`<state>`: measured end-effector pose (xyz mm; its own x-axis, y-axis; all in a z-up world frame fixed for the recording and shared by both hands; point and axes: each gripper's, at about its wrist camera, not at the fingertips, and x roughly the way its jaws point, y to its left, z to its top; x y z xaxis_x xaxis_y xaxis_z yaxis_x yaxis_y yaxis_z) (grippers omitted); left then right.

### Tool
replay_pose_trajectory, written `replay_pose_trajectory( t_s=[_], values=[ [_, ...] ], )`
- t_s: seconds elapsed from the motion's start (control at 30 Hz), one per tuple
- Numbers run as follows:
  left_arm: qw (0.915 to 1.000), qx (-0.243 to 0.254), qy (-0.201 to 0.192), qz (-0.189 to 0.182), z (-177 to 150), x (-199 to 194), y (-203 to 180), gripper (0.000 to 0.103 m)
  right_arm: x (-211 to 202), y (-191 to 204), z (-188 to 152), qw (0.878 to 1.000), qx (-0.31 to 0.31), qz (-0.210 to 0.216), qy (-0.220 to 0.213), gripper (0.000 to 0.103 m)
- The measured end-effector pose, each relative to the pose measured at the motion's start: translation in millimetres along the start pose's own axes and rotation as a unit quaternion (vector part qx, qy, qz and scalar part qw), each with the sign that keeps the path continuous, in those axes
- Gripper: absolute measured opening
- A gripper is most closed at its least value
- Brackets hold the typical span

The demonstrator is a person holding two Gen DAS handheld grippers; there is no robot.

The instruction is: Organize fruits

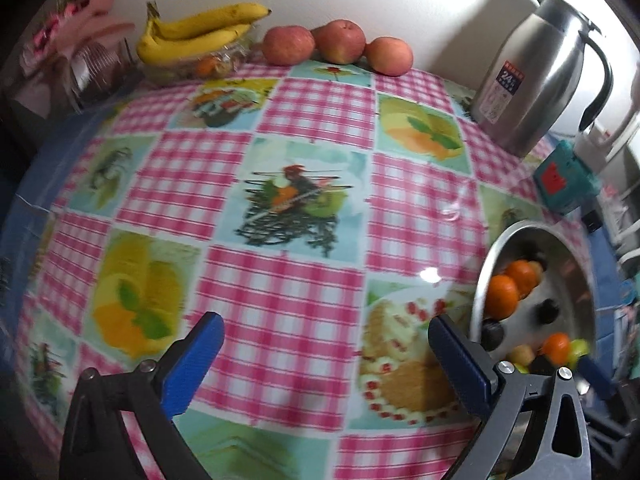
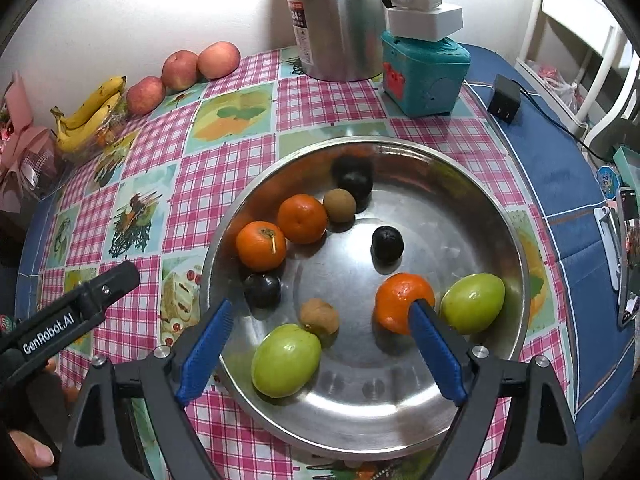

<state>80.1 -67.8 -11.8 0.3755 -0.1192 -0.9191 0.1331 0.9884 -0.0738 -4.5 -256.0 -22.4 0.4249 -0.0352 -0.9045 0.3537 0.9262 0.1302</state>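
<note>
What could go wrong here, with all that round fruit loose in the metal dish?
The right gripper hangs open over the steel dish; its far finger looks very close to an orange, so a nudge could roll it into the green fruit. The three apples sit loose by the wall and could roll too.

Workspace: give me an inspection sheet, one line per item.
Surface: checked tablecloth on the table, blue border.
Job's things: steel bowl with three oranges, three dark plums, two green fruits, two brown fruits; apples and bananas by the wall.
Clutter: steel thermos, teal box, pink bouquet.
Grippers: left gripper jaws open, empty; right gripper jaws open over the bowl.
Cables: black adapter with cord.
Surroundings: white wall, white furniture.
</note>
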Motion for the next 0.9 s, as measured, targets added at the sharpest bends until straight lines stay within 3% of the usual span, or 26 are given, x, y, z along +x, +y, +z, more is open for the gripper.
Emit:
replay_pose_trajectory(
  t_s=[0.07,0.23,0.4,0.9],
  values=[
    [0.9995,0.012,-0.006,0.028,-4,-4,2,0.103,-2,2,-2,1.0,-0.001,0.0,-0.003,0.093],
    [0.9993,0.022,-0.019,0.024,-13,-22,6,0.103,-11,6,-9,1.0,0.005,0.005,-0.015,0.093],
    [0.9978,0.022,-0.03,0.055,-25,-42,7,0.103,-22,3,-20,0.999,0.022,0.021,-0.019,0.093],
    [0.9948,0.07,0.007,0.073,-76,-67,4,0.103,-57,6,-66,0.999,0.006,0.008,-0.038,0.093]
  ],
)
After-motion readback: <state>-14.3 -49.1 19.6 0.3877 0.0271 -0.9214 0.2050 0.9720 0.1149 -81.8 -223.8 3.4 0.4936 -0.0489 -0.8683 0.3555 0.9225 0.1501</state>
